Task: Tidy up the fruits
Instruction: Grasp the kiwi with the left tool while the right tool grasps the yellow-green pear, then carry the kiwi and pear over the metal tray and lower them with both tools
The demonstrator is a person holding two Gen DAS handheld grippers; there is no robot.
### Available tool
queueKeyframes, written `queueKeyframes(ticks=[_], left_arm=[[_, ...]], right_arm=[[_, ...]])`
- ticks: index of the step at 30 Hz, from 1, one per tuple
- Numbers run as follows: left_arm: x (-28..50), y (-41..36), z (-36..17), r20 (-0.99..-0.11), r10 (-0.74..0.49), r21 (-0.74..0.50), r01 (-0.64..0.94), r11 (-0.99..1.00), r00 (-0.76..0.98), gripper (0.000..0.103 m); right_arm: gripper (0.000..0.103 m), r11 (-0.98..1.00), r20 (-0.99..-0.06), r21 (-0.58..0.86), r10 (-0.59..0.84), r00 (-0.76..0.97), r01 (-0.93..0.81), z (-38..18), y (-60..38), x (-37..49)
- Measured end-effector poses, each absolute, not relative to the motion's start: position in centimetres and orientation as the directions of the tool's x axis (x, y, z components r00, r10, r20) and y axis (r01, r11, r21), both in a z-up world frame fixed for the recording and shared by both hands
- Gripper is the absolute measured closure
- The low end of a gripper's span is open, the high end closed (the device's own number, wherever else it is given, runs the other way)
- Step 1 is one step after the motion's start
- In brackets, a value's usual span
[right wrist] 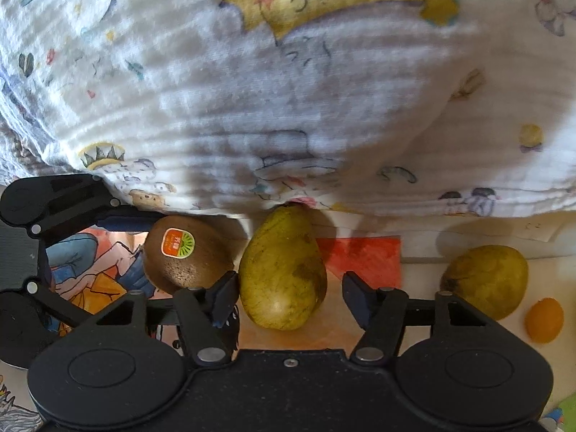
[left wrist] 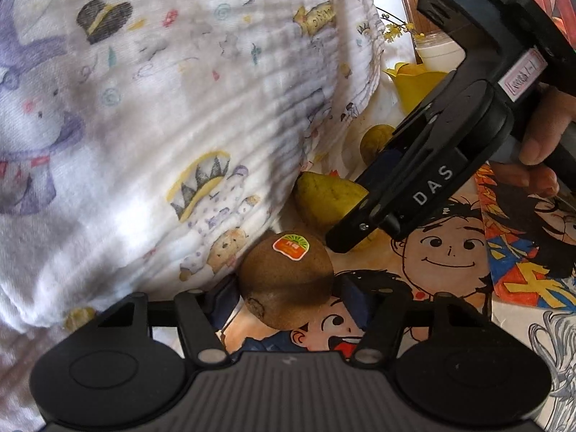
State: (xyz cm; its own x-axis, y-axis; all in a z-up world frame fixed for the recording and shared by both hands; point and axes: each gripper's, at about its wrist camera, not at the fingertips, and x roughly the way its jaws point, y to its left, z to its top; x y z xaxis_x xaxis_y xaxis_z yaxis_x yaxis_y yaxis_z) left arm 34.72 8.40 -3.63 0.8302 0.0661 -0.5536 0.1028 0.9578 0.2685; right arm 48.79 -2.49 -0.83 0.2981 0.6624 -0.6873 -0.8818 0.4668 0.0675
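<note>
A brown kiwi (left wrist: pixel 286 280) with an orange sticker lies on a cartoon-printed surface, between the open fingers of my left gripper (left wrist: pixel 288 306); the fingers are beside it, not closed on it. The kiwi also shows in the right wrist view (right wrist: pixel 185 255). A yellow-green pear (right wrist: pixel 282 270) lies between the open fingers of my right gripper (right wrist: pixel 289 295), the left finger close to it. In the left wrist view the pear (left wrist: pixel 329 198) is partly hidden by the right gripper's body (left wrist: pixel 432 165). A second pear (right wrist: pixel 486 280) and a small orange fruit (right wrist: pixel 544 320) lie to the right.
A large white printed cloth bundle (left wrist: pixel 162 108) rises just behind the fruit, also in the right wrist view (right wrist: pixel 288 90). A yellow tulip-shaped cup (left wrist: pixel 414 86) and a white cup (left wrist: pixel 437 50) stand at the back right. Cartoon drawings (left wrist: pixel 442 252) cover the surface.
</note>
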Motion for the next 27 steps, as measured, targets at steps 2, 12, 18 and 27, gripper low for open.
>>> queueKeyframes(ticks=[2,12,18,27], left_arm=[[34.7,8.4,-3.7,-0.549,0.069,0.276,0.102,0.956,0.833,0.038],[34.3,8.7,-3.6,-0.546,0.074,0.27,0.092,0.958,0.834,0.042],[34.0,9.7,-3.0,-0.58,0.037,0.171,0.077,0.982,0.814,0.043],[32.6,9.8,-1.8,-0.635,-0.006,0.07,0.065,0.995,0.772,0.043]], right_arm=[[0.045,0.458,-0.686,0.092,0.673,0.277,-0.884,-1.1,-2.3,49.0],[0.049,0.479,-0.665,0.188,0.705,0.248,-0.857,-1.8,-3.2,50.7],[0.049,0.523,-0.669,0.216,0.695,0.265,-0.825,-1.8,-4.6,50.1],[0.049,0.556,-0.649,0.343,0.723,0.237,-0.757,-0.8,-7.2,48.6]])
